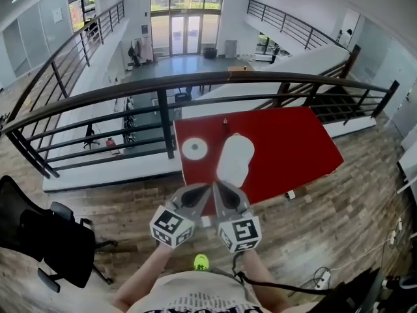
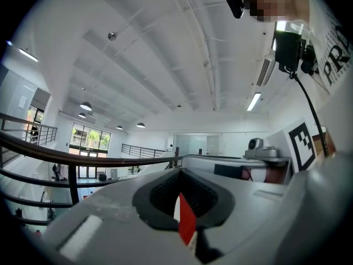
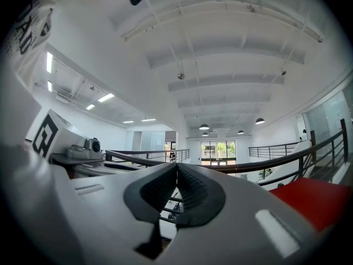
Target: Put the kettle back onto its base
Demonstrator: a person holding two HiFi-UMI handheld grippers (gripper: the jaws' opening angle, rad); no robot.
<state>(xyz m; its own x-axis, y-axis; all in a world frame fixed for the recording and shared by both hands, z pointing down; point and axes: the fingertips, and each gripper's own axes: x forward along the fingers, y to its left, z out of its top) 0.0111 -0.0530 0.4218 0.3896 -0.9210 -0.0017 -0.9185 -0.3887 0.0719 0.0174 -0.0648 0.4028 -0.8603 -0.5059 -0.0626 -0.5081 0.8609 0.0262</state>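
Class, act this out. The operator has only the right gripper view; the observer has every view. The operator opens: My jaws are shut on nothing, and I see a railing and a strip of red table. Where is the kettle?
Observer: The kettle stands on the table, toward its left end in the head view.
Operator: Is it on its base?
Observer: No. The base lies bare on the table, just left of the kettle.
Operator: And the left gripper's jaws?
Observer: The left gripper is shut and empty, close beside the right gripper.
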